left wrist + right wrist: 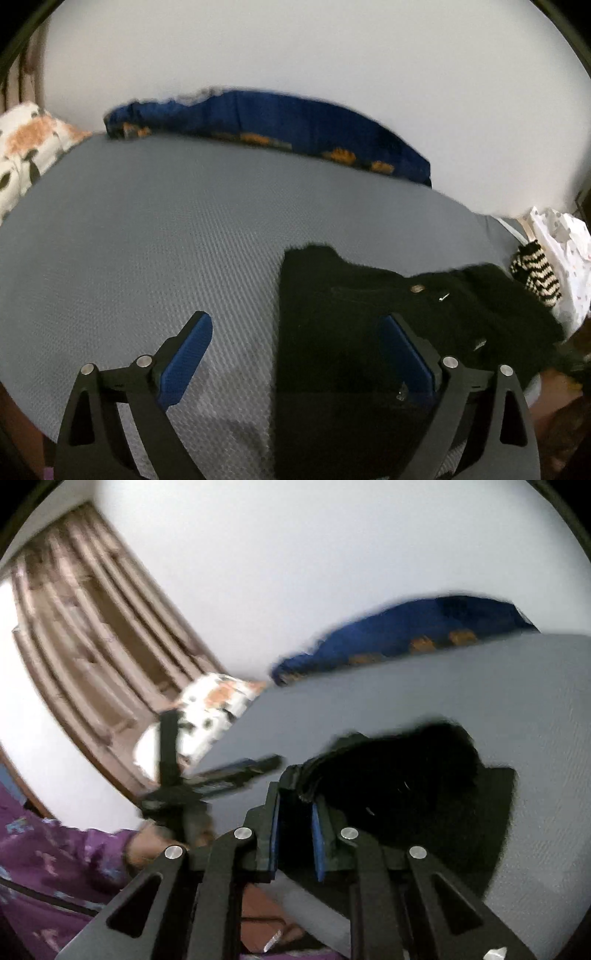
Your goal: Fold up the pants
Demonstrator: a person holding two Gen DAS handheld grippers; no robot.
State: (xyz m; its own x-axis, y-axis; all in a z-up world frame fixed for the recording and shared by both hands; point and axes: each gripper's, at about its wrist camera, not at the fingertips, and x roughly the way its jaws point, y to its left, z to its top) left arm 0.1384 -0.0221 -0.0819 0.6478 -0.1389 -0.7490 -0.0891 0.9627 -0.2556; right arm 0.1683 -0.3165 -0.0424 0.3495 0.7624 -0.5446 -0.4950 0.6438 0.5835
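My left gripper [295, 354] stands with its jaws spread wide and nothing between the blue pads [186, 356]. It hangs over the grey mattress [147, 229], straddling the straight left edge of the black pants [369, 295]: one finger over bare mattress, the other over cloth. I judge it is placed there to take that edge on the next closing; no contact with the fabric is visible.

My right gripper [293, 834] is clenched nearly closed. A bunched roll of the black pants [399, 775] sits at its fingertips, raised off the mattress [443, 686], and the cloth appears to run in between the pads. The picture is blurred there, so I report a grasp on the pants as probable rather than certain. Lifting that end would serve to carry one layer over the other.

The pants lie at the near side of the mattress, already doubled into a rough block, with a metal button [417, 288] and the fly area facing up. The fold is partly made, by my reading, not finished.

Clear of the work: a blue patterned blanket [277, 122] along the far edge by the wall, a floral pillow [26, 144] at one end, a striped garment [535, 273] at the other. My purple sleeve [55, 856] shows in the right view.
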